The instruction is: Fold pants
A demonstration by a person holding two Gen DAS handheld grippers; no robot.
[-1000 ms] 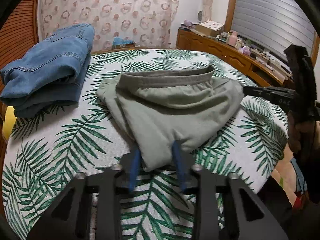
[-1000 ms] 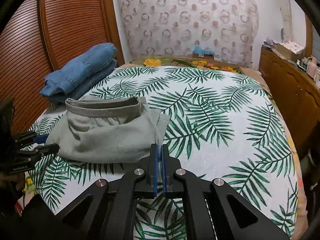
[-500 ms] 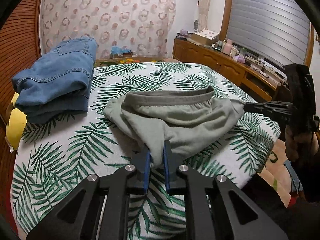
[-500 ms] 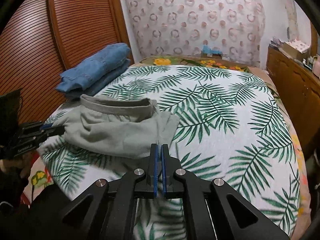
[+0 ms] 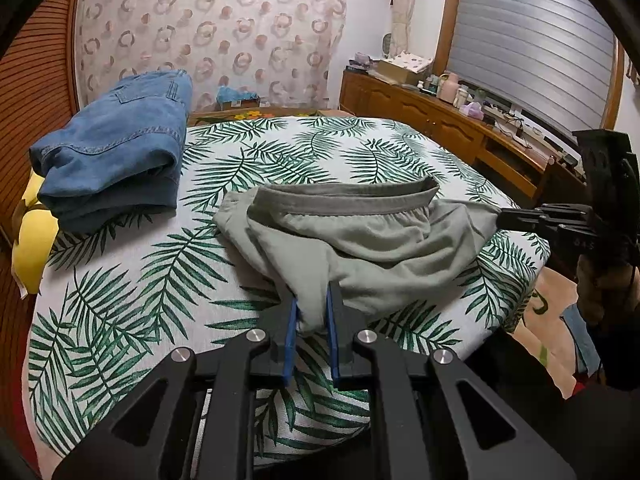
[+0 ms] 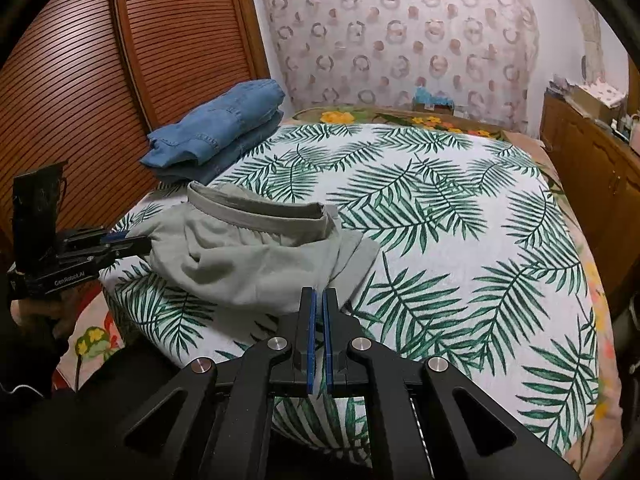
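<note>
Grey-green pants lie bunched on the palm-leaf bedsheet, with the waistband standing up at the far side. My left gripper is shut on a near corner of the cloth, which is pinched between the blue pads. In the right wrist view the same gripper holds the pants' left end. My right gripper is shut on the other corner, and it shows at the right in the left wrist view. The pants hang slightly stretched between the two grippers.
Folded blue jeans are stacked at the bed's far left, by louvred wooden doors. A yellow item sits at the left bed edge. A cluttered wooden cabinet runs along the right wall. A patterned curtain hangs behind the bed.
My left gripper has shut on the pants' near corner. Both grippers have drawn back and up a little, and the pants have slid with them toward the near bed edge.
</note>
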